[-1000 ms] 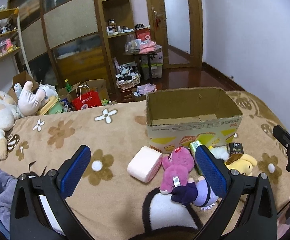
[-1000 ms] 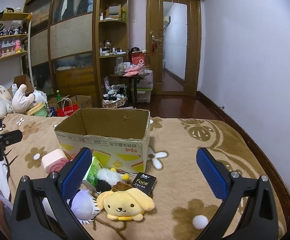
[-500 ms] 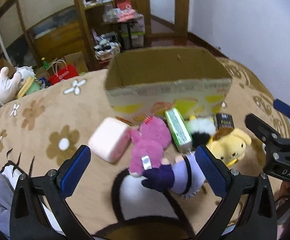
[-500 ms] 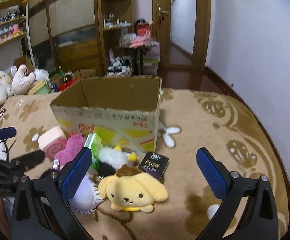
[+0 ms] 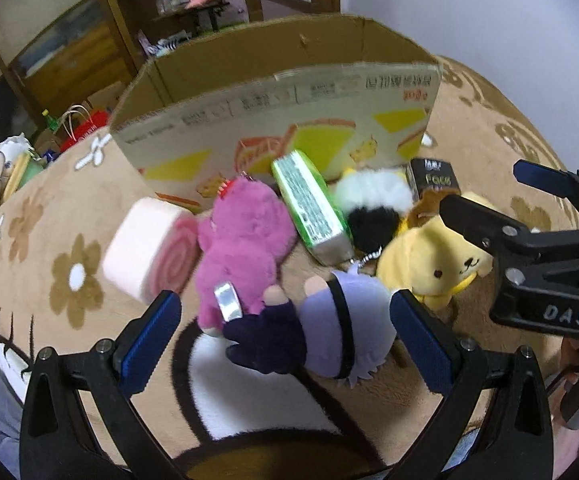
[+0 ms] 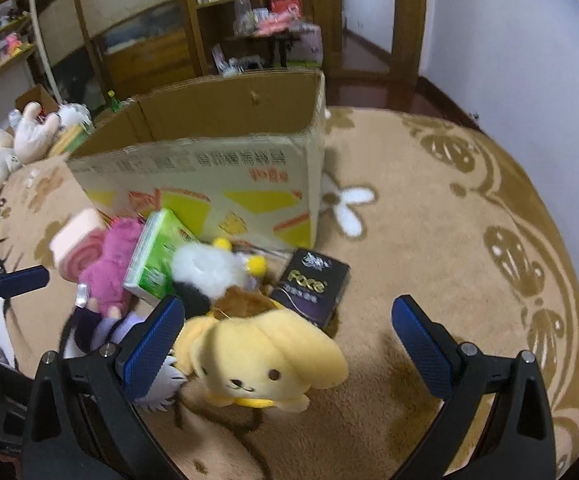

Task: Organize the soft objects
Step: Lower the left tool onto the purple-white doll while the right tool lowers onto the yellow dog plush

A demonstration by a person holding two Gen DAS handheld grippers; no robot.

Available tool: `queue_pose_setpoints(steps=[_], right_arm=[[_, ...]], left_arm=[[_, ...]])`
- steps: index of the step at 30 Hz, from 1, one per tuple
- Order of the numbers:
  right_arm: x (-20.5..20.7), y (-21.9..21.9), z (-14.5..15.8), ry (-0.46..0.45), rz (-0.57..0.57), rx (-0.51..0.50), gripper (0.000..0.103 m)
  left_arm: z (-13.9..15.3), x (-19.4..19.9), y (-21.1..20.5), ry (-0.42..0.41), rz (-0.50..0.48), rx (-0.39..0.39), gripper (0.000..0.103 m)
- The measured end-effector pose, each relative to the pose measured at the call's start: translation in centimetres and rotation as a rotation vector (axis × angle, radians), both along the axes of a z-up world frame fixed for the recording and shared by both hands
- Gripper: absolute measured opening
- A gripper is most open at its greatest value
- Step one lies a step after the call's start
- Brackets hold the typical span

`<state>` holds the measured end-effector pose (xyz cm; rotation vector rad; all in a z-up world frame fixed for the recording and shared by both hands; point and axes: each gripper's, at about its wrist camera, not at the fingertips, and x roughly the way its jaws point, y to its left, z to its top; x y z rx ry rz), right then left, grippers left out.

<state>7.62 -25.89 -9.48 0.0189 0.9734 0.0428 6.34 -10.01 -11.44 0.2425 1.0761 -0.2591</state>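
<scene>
Several soft toys lay crowded before the cardboard box [image 5: 273,92] on the brown carpet [image 6: 429,240]. Left gripper [image 5: 285,336] stood wide apart over the purple doll [image 5: 329,336], holding nothing; right gripper [image 6: 289,344] also gaped around the yellow dog plush [image 6: 261,360], not clamping it.

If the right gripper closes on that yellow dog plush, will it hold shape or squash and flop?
The yellow dog plush looks stuffed and fuzzy, so it will probably squash between the open right gripper pads. Its long ears will likely dangle. It seems light, and the pile should resist slipping.
</scene>
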Motion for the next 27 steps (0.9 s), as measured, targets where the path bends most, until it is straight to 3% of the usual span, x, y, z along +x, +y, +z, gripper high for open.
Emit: queue_pose_setpoints(steps=[10,15,19,21,27], right_arm=[[0.8,-0.8,-2.8,0.126,-0.01,0.051,0.103],[0.8,-1.1,-3.3,0.16,-0.013,0.113,0.103],[0.7,-0.6,-3.5,0.178,0.021,0.136,0.099],[0.8,-0.3,-3.7,0.194,0.039,0.154,0.09],[0.9,-0.1,-4.0,0.219,0.04,0.194,0.081]], left_arm=[[-2.5,0.5,-1.3,0.113,-0.046,0.019,0.103],[-3.4,1.0,-1.2,0.178,-0.027,-0.026,0.103],[-3.6,1.1,-1.1,0.193,-0.016,-0.042,0.103],[-3.9,1.1,-1.3,0.198,-0.016,-0.04,0.103],[-4.2,1.1,-1.6,0.213,-0.012,-0.045,0.101]])
